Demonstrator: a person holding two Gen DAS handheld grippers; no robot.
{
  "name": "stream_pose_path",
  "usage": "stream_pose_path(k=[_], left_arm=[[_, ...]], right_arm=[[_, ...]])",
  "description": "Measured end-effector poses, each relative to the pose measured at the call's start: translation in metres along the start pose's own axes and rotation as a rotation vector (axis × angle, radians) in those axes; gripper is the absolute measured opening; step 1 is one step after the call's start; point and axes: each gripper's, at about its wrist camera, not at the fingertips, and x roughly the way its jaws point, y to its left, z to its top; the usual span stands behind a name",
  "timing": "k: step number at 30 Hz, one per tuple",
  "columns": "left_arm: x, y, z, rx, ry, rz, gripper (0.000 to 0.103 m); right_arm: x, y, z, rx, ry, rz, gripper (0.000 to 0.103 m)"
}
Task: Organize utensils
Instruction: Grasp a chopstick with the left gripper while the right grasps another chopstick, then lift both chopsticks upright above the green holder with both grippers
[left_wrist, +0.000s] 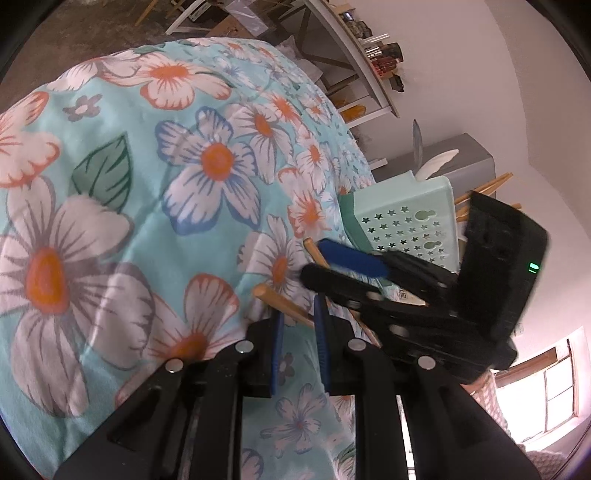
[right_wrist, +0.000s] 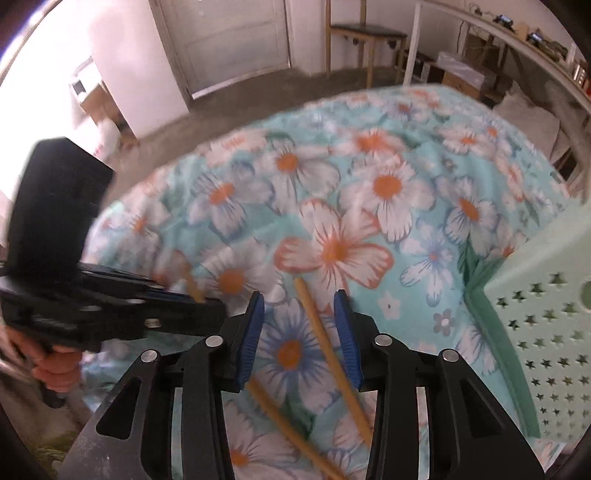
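Observation:
Two wooden chopsticks lie on the floral cloth (right_wrist: 424, 236). One chopstick (right_wrist: 317, 332) runs between the blue pads of my right gripper (right_wrist: 299, 299). The pads stand well apart on either side and do not touch it, so that gripper is open. My left gripper (left_wrist: 299, 314) has its pads close together, shut on the other chopstick (left_wrist: 275, 298), which crosses its tips. In the right wrist view the left gripper (right_wrist: 212, 305) comes in from the left, with its chopstick (right_wrist: 192, 282) sticking up past its tip. The right gripper (left_wrist: 314, 260) shows just beyond the left one, over the second chopstick's end (left_wrist: 312, 249).
A mint basket (left_wrist: 399, 218) with star holes stands on the cloth's right edge and holds several utensils. It is close on the right gripper's right (right_wrist: 535, 332). A person's hand (right_wrist: 55, 373) holds the left gripper. Shelves and a concrete floor lie beyond the table.

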Motion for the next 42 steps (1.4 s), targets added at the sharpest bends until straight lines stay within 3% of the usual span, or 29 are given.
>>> stream_pose_path(k=[2,4,9,16,29,33,42], left_arm=[[-0.002,0.002,-0.001,0.005,-0.002,-0.006,0.015],[-0.003,0.001,-0.001,0.006,0.002,-0.009,0.015],[-0.004,0.002,-0.001,-0.003,0.01,-0.015,0.015],[-0.005,0.006,0.001,-0.03,0.005,-0.026,0.016],[-0.01,0.004,0.005,-0.043,-0.007,-0.031,0.014],[-0.026,-0.015,0.01,0.046,-0.08,-0.035,0.012],[-0.066,-0.106,0.023,0.411,-0.247,-0.027,0.006]], right_arm=[[0.002,0.0,-0.001,0.006,-0.011,0.0,0.027],[0.001,0.0,-0.002,0.013,-0.021,-0.011,0.014],[-0.022,-0.007,0.009,0.038,-0.081,-0.079,0.004],[-0.09,-0.022,0.004,0.173,-0.267,-0.159,0.004],[-0.179,-0.025,-0.063,0.458,-0.545,-0.307,0.004],[-0.186,-0.027,-0.086,0.563,-0.606,-0.271,0.004],[-0.217,-0.027,-0.121,0.675,-0.741,-0.287,0.004]])
